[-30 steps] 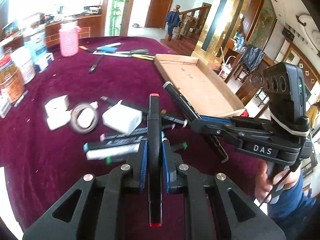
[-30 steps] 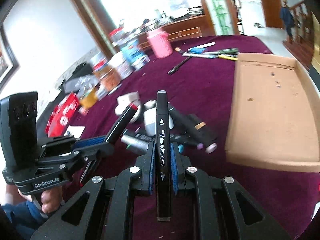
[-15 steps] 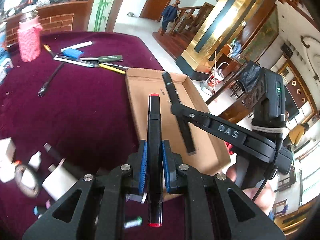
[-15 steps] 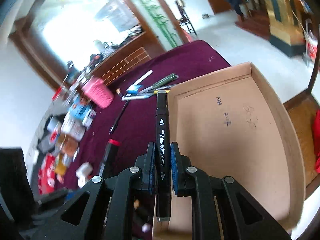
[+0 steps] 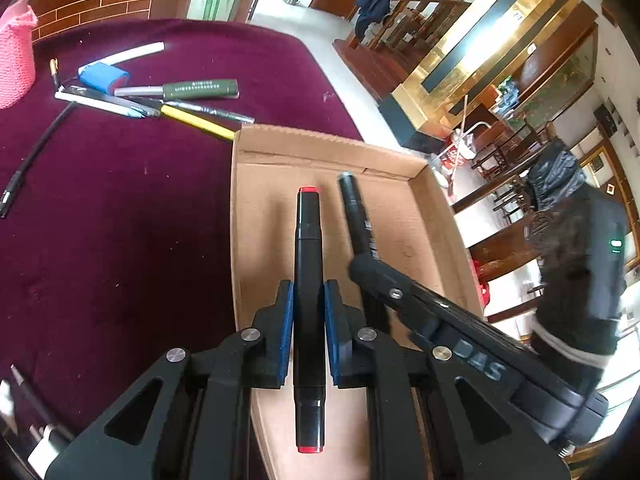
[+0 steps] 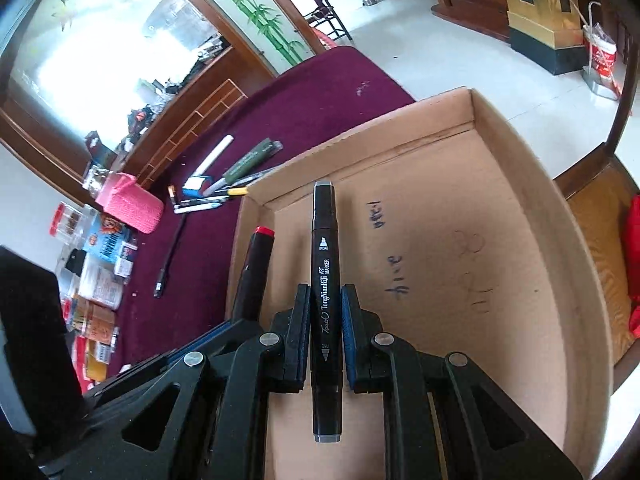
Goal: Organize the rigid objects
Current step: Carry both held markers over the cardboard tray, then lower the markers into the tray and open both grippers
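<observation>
Both markers hang over the cardboard tray (image 6: 520, 208), which fills the centre and right of the right wrist frame. The left tongs (image 5: 308, 320) pinch the red-capped marker (image 5: 308, 280) at mid-barrel; the right tongs (image 6: 326, 320) pinch the grey-capped marker (image 6: 326, 264) likewise. To finish well, I would lower each until the barrel lies nearly flat on the tray floor, keep them parallel and apart, then let go gently so neither rolls toward the low wall or the maroon counter (image 5: 120, 240)

Place: large furnished home hall
Evidence: wooden staircase (image 5: 404, 12), dark wooden chairs (image 5: 504, 160), gold pillar (image 5: 480, 44), bamboo-painted panel (image 6: 256, 16)
Surface: maroon-clothed table (image 5: 120, 220)
</observation>
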Demonstrator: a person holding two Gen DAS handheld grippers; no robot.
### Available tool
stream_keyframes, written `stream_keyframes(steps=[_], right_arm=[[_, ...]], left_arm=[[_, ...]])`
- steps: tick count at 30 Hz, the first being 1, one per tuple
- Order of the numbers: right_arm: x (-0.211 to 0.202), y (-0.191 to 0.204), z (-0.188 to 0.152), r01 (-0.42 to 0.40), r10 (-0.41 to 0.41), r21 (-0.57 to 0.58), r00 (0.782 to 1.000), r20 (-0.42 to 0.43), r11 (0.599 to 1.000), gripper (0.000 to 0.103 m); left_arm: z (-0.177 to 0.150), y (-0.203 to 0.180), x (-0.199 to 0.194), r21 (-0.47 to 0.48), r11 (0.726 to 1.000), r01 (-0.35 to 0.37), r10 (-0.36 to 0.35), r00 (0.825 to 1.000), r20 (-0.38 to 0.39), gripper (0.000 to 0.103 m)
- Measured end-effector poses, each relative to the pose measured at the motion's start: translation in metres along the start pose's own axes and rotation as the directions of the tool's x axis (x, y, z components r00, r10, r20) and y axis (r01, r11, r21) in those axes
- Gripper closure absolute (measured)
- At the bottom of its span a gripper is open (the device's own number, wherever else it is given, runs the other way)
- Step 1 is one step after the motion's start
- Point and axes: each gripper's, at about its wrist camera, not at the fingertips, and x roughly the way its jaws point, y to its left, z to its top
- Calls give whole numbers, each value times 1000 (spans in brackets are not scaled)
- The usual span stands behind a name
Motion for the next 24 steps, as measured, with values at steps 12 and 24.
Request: stream_keyframes(steps=[12, 24], right_arm=[[12, -10, 3, -27, 29, 47, 998, -47, 999, 89], [16, -8, 3, -60, 63, 47, 995, -74, 997, 83]], left_arm=[[-12, 7, 6, -4, 1000, -31, 31, 999, 8, 91], [-15, 6, 1, -11, 1000, 8, -9, 1000, -23, 90]])
